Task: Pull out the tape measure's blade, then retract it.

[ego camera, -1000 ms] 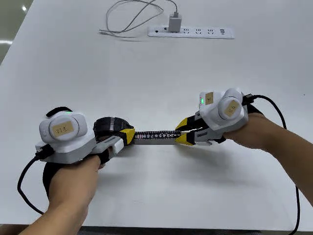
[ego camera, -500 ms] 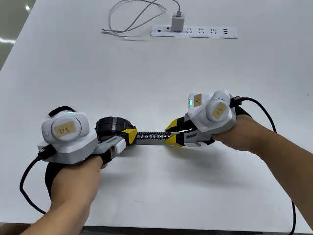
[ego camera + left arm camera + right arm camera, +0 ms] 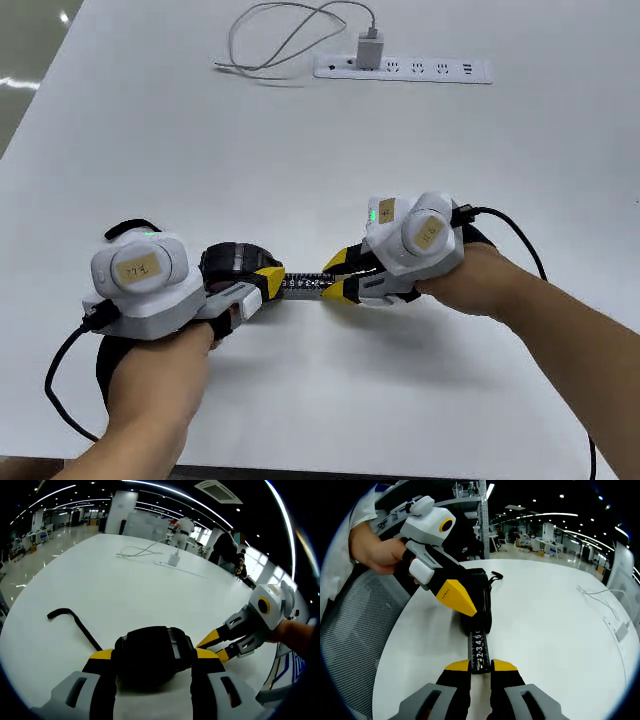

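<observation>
— Where's the tape measure?
— Low on the white surface, near its front edge. Its black case sits between the yellow-tipped jaws of the left tool, which squeeze it from both sides. The left gripper view has the case wedged between the two jaws, with a black strap trailing off across the surface.
— And the blade?
— A short stretch is out, running level from the case to the right tool. That tool is closed on the blade's free end. In the right gripper view, the numbered strip leads straight from the jaws to the case.
— How close are the two tools?
— Near each other, tips facing, with just the short span of blade between them.
— Anything else around?
— A power strip at the far edge, with a white charger plugged in and its cable looped beside it.
</observation>
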